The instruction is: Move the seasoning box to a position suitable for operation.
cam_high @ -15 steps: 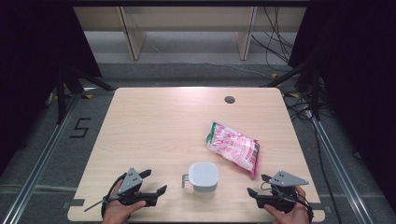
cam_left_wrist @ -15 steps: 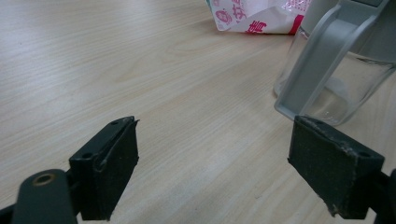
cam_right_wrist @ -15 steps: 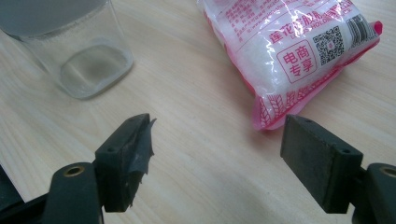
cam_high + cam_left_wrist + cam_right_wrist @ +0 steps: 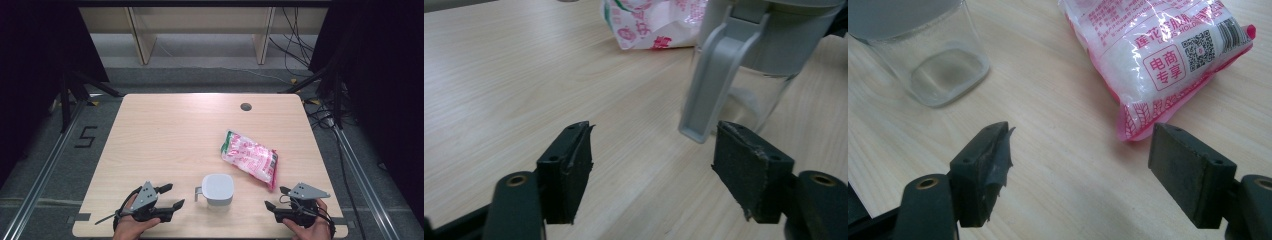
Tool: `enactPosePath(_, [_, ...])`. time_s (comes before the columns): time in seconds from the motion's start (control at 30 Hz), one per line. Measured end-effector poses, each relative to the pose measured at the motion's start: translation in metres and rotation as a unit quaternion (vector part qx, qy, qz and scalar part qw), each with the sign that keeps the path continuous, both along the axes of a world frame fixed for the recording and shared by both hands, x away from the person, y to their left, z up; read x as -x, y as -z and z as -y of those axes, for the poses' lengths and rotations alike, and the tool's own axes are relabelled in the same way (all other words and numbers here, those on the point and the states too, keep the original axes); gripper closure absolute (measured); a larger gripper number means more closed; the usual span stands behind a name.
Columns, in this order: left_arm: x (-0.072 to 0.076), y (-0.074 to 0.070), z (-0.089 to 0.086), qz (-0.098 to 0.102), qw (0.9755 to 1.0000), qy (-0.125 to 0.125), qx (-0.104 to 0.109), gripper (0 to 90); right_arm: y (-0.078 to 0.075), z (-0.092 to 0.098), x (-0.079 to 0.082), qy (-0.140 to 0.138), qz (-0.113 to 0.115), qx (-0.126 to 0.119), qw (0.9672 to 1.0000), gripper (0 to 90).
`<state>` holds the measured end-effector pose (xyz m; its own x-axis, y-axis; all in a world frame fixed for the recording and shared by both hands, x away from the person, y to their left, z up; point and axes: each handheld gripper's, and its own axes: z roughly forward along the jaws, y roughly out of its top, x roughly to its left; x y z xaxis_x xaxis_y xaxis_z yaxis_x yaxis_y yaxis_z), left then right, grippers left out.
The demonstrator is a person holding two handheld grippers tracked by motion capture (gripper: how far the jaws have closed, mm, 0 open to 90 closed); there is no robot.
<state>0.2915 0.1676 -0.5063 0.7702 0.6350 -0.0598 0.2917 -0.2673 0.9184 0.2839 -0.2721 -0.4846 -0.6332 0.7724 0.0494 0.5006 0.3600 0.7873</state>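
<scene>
Both claws hover wide apart and empty over the near edge of the desk: the left claw (image 4: 169, 196) aims at the jug (image 4: 217, 189), the right claw (image 4: 276, 198) at the bag (image 4: 250, 157).

That jug stands upright near the middle of the near edge, between the two claws, with a grey lid, a clear body and a grey handle (image 4: 714, 75) turned toward the left claw. It looks empty, so probably light, but the clear wall seems hard and smooth, likely slippery and easy to tip. Its handle is the surest hold, a stiff strap that fits between the jaws.

Just right of the jug and a little farther off lies the pink-and-white bag, flat and tilted, its near corner (image 4: 1133, 125) toward the right claw. It seems soft and loosely filled, with a glossy skin that may slide; the flat sealed end is the place to pinch.

Underneath, the desk (image 4: 165, 135) is pale wood grain, smooth and bare, with a cable hole (image 4: 245, 106) near its far edge. Beyond it are grey floor, floor rails (image 4: 45, 175), pale shelf legs (image 4: 141, 37) and loose cables (image 4: 295, 35) against black curtains.
</scene>
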Motion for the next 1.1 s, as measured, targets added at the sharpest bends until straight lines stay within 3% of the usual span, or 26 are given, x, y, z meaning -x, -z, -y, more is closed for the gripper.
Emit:
enactPosePath(0.03, [-0.001,-0.001,0.003,0.0,1.0,0.007,0.002,34.6,0.0,-0.001,0.0,0.0,-0.01,-0.004,0.9999,26.0])
enactPosePath(0.17, [-0.005,-0.005,0.015,0.016,0.9993,0.032,-0.01,41.1,0.0,0.0,-0.001,-0.002,0.002,0.001,1.0,26.0])
enactPosePath(0.23, [-0.006,-0.005,0.021,0.018,0.9989,0.043,-0.005,45.1,0.0,0.0,-0.001,-0.003,0.001,0.001,1.0,26.0])
enactPosePath(0.33, [-0.008,-0.005,0.026,0.021,0.9984,0.05,-0.015,48.5,-0.001,-0.001,0.0,-0.002,-0.008,0.0,1.0,26.0])
enactPosePath(0.43, [-0.011,-0.004,0.034,0.019,0.9965,0.08,-0.015,49.5,0.0,-0.001,0.0,-0.004,-0.008,0.001,1.0,26.0])
enactPosePath(0.5, [-0.014,-0.004,0.037,0.023,0.996,0.084,-0.019,49.5,-0.001,-0.001,0.0,-0.001,-0.001,0.005,1.0,26.0])
enactPosePath(0.6, [-0.017,-0.004,0.039,0.025,0.9955,0.089,-0.017,49.5,-0.001,-0.003,0.002,0.002,-0.019,-0.003,0.9998,26.0])
enactPosePath(0.63, [-0.019,-0.005,0.04,0.031,0.9948,0.096,-0.014,51.4,0.0,-0.003,0.001,-0.004,-0.008,0.004,1.0,26.0])
enactPosePath(0.77, [-0.019,-0.005,0.041,0.022,0.9939,0.108,-0.006,60.9,0.0,-0.003,-0.001,-0.012,-0.008,0.001,0.9999,26.0])
enactPosePath(0.93, [-0.014,-0.006,0.038,0.023,0.9932,0.114,-0.01,65.4,-0.001,-0.003,0.001,-0.008,-0.008,0.001,0.9999,26.0])
enactPosePath(1.03, [-0.011,-0.007,0.036,0.013,0.9916,0.128,-0.006,66.4,0.0,-0.003,0.0,-0.01,0.001,0.008,0.9999,26.0])
enactPosePath(1.1, [-0.004,-0.008,0.038,0.003,0.9887,0.15,0.001,66.3,-0.001,-0.003,0.001,-0.006,-0.009,0.003,0.9999,26.0])
